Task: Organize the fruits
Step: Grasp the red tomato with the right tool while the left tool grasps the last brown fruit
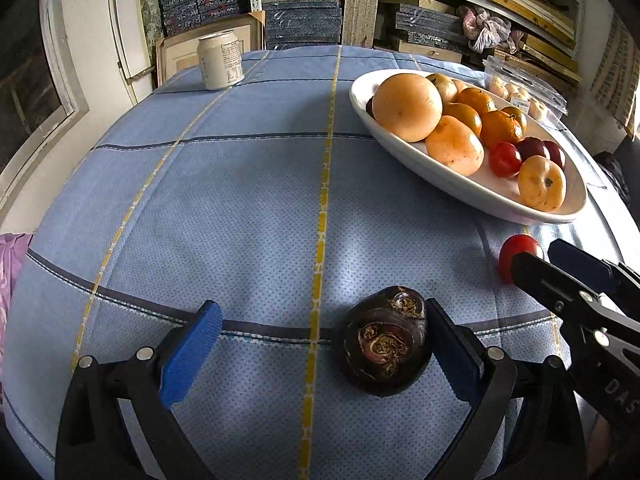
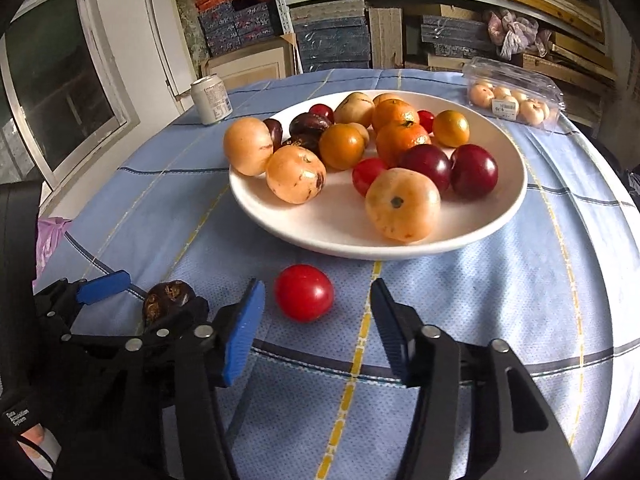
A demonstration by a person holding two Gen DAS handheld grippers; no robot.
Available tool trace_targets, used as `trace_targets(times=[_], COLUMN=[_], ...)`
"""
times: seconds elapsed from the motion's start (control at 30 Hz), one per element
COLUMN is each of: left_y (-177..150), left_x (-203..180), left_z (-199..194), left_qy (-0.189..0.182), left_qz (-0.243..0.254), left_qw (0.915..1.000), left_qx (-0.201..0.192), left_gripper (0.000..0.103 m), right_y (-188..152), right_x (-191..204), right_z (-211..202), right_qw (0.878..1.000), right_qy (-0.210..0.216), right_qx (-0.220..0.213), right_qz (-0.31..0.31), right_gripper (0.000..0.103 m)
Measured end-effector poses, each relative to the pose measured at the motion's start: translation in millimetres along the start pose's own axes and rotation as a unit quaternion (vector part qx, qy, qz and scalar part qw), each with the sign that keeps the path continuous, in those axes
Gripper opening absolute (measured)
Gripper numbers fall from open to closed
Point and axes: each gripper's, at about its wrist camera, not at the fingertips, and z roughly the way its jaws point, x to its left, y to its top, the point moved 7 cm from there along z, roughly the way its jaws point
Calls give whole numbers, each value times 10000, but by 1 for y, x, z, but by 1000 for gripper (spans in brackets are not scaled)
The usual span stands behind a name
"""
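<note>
Left gripper (image 1: 320, 344) stands open, its right pad against a dark fruit (image 1: 384, 340) lying on the tablecloth (image 1: 240, 200); closing off-centre may roll it. Right gripper (image 2: 318, 328) brackets a red tomato (image 2: 304, 293) short of the plate (image 2: 320, 236), pads clear; it may squirt forward

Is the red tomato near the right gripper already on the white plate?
No, the red tomato lies on the blue tablecloth in front of the white plate, near the right gripper.

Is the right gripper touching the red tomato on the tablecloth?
Apart. The right wrist view shows tablecloth between the red tomato and both fingers of the right gripper.
</note>
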Motion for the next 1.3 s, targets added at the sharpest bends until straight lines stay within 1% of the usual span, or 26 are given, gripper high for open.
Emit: trace_targets(times=[0.3,0.63,0.67,0.7,0.73,0.9,1.1,1.3], left_y=[0,0,0,0,0,0,0,0], left_x=[0,0,0,0,0,0,0,1], left_z=[0,0,0,0,0,0,0,0], left_qy=[4,0,-1,0,0,-4,-16,-38], left_qz=[3,1,-1,-1,0,-2,-12,-28], left_qw=[10000,10000,10000,10000,10000,10000,10000,10000], left_qx=[0,1,1,1,1,1,3,-13], left_gripper=[100,100,100,100,100,100,100,100], right_y=[-2,1,2,2,2,1,0,-7], right_x=[-5,-7,-7,-6,-6,-5,-8,-25], right_z=[8,14,14,14,14,12,-4,-44], right_qw=[9998,9995,9995,9994,9993,9990,9989,9971], right_qy=[96,160,177,225,267,353,438,517], right_qx=[172,212,210,211,218,183,-20,-419], right_qz=[103,166,173,172,163,190,184,382], right_gripper=[40,39,39,32,30,29,29,30])
